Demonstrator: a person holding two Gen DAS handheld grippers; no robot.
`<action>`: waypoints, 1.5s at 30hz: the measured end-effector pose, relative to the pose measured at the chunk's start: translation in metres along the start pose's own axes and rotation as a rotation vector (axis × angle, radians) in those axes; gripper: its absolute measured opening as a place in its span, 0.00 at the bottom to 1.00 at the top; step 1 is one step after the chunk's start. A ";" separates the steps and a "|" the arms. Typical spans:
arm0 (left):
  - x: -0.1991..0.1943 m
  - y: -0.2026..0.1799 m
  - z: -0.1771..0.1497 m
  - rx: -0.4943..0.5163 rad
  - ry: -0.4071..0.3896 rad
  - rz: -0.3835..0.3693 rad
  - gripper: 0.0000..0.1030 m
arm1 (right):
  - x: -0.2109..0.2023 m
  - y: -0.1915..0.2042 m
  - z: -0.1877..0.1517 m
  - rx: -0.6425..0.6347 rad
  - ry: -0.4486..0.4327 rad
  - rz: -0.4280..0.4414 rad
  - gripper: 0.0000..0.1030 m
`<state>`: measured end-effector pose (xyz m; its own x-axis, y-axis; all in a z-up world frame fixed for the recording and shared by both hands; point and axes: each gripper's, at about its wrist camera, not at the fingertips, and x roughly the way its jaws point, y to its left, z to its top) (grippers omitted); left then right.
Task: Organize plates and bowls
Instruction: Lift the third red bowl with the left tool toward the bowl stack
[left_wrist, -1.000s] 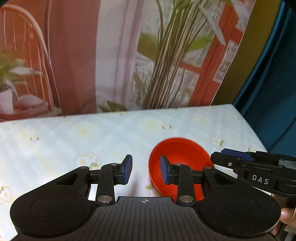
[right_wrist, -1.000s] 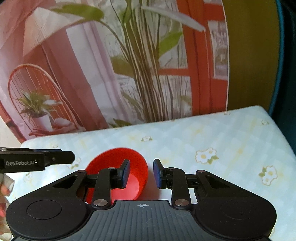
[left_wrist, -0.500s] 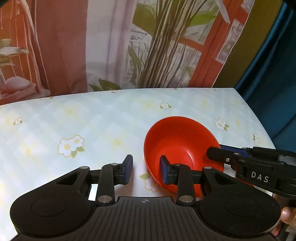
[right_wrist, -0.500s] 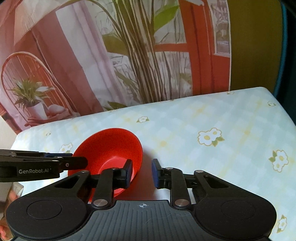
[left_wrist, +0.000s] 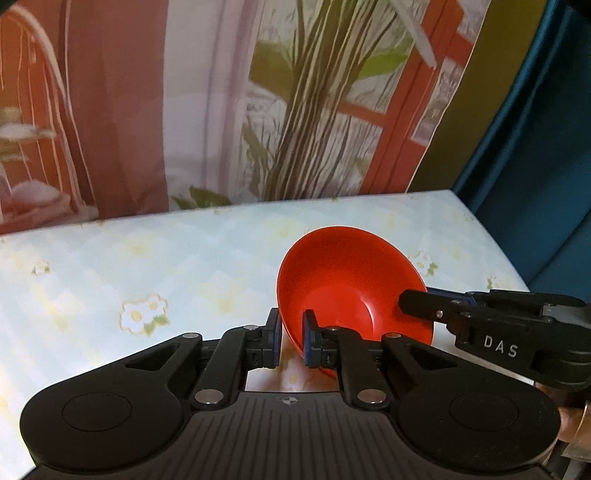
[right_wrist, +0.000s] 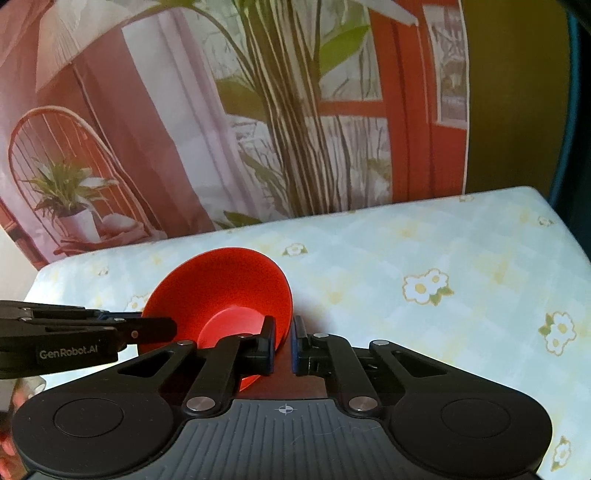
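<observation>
Both grippers pinch one red bowl (left_wrist: 347, 280) over the flowered tablecloth (left_wrist: 147, 266): the left gripper (left_wrist: 290, 341) its left rim, the right gripper (right_wrist: 283, 345) its right rim. Only the right view shows a potted plant (right_wrist: 70, 199) far left.

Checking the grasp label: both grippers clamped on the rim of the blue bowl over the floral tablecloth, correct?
Not quite: the bowl is red, not blue, as both wrist views show. The rest holds: the left gripper and right gripper each clamp its rim, over the floral tablecloth.
</observation>
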<state>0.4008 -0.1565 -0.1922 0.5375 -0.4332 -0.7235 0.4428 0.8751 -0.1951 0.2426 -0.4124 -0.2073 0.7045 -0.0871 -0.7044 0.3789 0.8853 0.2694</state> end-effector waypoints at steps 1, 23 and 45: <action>-0.004 -0.001 0.002 0.004 -0.007 0.000 0.12 | -0.003 0.001 0.002 -0.002 -0.008 0.000 0.07; -0.064 -0.044 -0.010 0.067 -0.059 -0.030 0.12 | -0.086 0.001 -0.002 -0.012 -0.098 -0.008 0.07; -0.061 -0.060 -0.056 0.091 0.018 -0.064 0.13 | -0.102 -0.020 -0.062 -0.004 -0.027 -0.039 0.07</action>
<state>0.3016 -0.1704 -0.1732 0.4937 -0.4829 -0.7233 0.5393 0.8224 -0.1809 0.1255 -0.3926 -0.1814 0.7051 -0.1339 -0.6964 0.4041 0.8828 0.2393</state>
